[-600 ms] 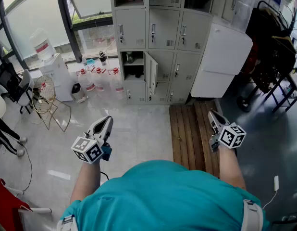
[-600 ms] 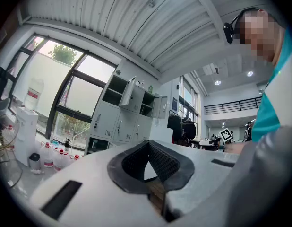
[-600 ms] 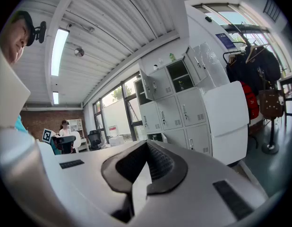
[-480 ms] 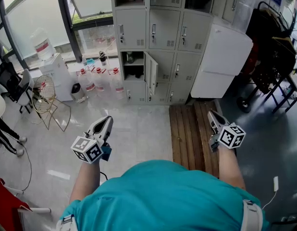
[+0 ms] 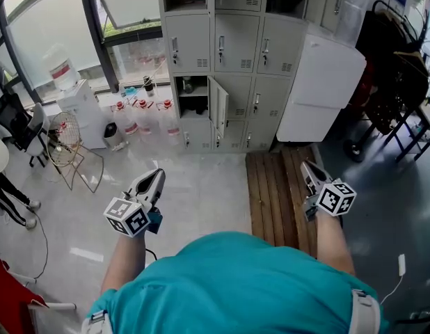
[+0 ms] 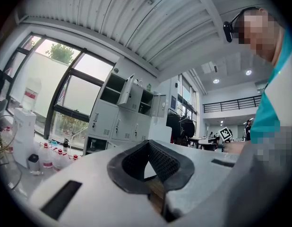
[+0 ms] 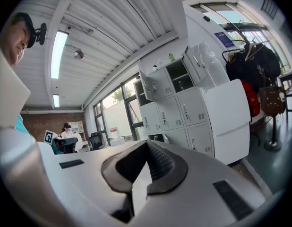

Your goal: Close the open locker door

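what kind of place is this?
Probably a workplace locker area: a bank of grey metal lockers with one open door, water bottles lined up under large windows, and an office chair.

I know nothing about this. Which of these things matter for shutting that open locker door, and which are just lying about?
For the job: open locker door; locker bank; left gripper; right gripper, both shut and empty.

Just lying about: water bottles; water dispenser; wooden pallet; office chair.

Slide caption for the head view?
Left gripper and right gripper held before grey lockers; a lower locker door stands open.
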{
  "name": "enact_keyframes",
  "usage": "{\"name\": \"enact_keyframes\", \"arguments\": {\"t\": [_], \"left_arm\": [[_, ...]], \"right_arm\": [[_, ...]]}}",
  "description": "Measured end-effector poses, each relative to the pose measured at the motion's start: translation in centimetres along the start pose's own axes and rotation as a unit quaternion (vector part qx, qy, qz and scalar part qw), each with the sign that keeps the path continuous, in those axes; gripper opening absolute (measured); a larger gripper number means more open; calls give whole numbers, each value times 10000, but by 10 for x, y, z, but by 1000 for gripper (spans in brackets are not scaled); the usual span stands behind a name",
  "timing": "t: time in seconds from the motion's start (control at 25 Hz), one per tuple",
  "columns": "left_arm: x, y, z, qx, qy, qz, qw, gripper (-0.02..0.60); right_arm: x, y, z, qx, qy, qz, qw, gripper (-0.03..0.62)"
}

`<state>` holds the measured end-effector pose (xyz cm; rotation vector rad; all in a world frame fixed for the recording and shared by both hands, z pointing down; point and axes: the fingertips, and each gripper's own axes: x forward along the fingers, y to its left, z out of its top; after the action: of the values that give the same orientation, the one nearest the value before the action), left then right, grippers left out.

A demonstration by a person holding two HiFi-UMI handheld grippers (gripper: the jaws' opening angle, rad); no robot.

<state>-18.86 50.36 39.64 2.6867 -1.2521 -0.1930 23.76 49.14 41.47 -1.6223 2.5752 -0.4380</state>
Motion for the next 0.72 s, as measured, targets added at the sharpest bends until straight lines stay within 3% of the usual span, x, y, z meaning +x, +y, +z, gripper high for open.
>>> {"name": "enact_keyframes", "arguments": {"t": [0.16, 0.72], "left_arm": [[12, -9, -5, -3, 28, -15, 10000, 5], [117, -100, -45, -140, 210, -274, 9993, 5]], "right_arm": [[-5, -14, -1, 363, -86, 112, 9992, -2], [-46, -97, 10, -111, 242, 464, 9986, -2]]}}
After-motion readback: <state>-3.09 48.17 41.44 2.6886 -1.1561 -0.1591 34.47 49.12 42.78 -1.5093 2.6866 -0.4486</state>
